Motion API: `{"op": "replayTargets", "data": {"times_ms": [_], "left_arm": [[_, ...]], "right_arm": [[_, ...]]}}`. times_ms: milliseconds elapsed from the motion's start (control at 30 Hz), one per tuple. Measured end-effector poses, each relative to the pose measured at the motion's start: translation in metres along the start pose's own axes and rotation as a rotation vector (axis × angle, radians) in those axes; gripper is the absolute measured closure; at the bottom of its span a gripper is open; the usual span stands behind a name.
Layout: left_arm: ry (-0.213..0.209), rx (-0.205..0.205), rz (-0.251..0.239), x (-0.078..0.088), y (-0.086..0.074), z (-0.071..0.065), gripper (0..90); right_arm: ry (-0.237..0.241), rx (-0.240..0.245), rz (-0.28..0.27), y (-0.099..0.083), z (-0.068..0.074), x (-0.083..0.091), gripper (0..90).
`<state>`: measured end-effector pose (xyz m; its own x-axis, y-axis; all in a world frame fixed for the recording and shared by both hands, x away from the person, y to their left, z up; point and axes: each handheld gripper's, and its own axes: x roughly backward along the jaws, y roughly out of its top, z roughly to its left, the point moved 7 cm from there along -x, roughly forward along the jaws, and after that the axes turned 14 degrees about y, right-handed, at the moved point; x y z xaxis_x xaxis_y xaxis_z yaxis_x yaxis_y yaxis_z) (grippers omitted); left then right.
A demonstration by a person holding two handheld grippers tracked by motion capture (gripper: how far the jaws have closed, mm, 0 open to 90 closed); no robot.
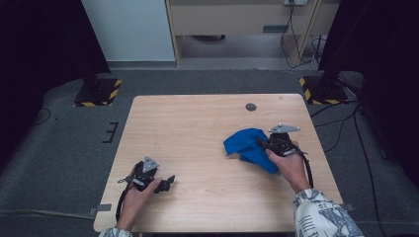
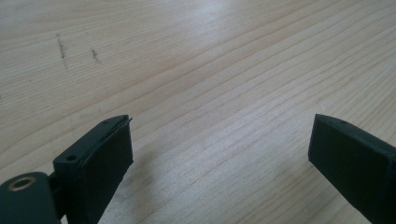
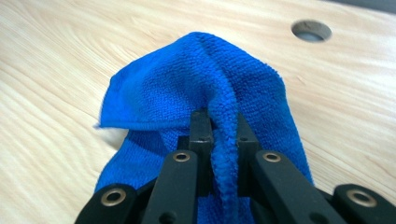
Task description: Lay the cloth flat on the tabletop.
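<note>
Terrycloth, bright blue and looped in fine nubs, bunches into a soft peak on the pale wooden table point(image 1: 197, 128); this blue cloth point(image 3: 196, 79) has a stitched hem along its lower left edge and a raised fold running down its middle. The tabletop is smooth laminate with long straight grain, and a round cable hole point(image 3: 311, 30) sits beyond the cloth.

The right gripper view brings out the weave and the pinch itself, while the high view places the cloth point(image 1: 249, 144) on the right half of the table, near its right edge, well apart from the other hand. The left gripper view gives bare wood with two short dark scratches point(image 2: 63, 46) that the high view barely registers.

The right gripper point(image 3: 219, 128) is clenched on the cloth's central fold, its black jaws nearly together with the ridge of fabric squeezed between them. The left gripper point(image 2: 219, 144) rests low over the table's near left part, jaws spread wide, nothing between them but wood.
</note>
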<state>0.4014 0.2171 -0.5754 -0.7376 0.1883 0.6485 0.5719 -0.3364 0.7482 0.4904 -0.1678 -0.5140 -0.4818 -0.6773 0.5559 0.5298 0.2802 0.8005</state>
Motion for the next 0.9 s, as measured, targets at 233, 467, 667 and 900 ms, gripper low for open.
{"op": "replayTargets", "data": {"times_ms": [233, 467, 667, 900], "left_arm": [[-0.015, 0.001, -0.03, 0.003, 0.004, -0.005, 6.3], [-0.001, 0.003, -0.048, 0.005, 0.005, -0.002, 6.5], [0.007, -0.005, -0.063, 0.009, 0.006, 0.001, 7.3], [-0.007, -0.018, -0.075, 0.018, 0.002, 0.002, 7.7]], "right_arm": [[0.05, 0.029, -0.026, 0.01, 0.025, -0.001, 83.4], [0.078, 0.028, -0.039, 0.019, 0.045, -0.007, 83.4], [0.102, 0.011, -0.05, 0.021, 0.057, -0.017, 83.4], [0.133, 0.029, -0.042, 0.024, 0.078, -0.029, 83.2]]}}
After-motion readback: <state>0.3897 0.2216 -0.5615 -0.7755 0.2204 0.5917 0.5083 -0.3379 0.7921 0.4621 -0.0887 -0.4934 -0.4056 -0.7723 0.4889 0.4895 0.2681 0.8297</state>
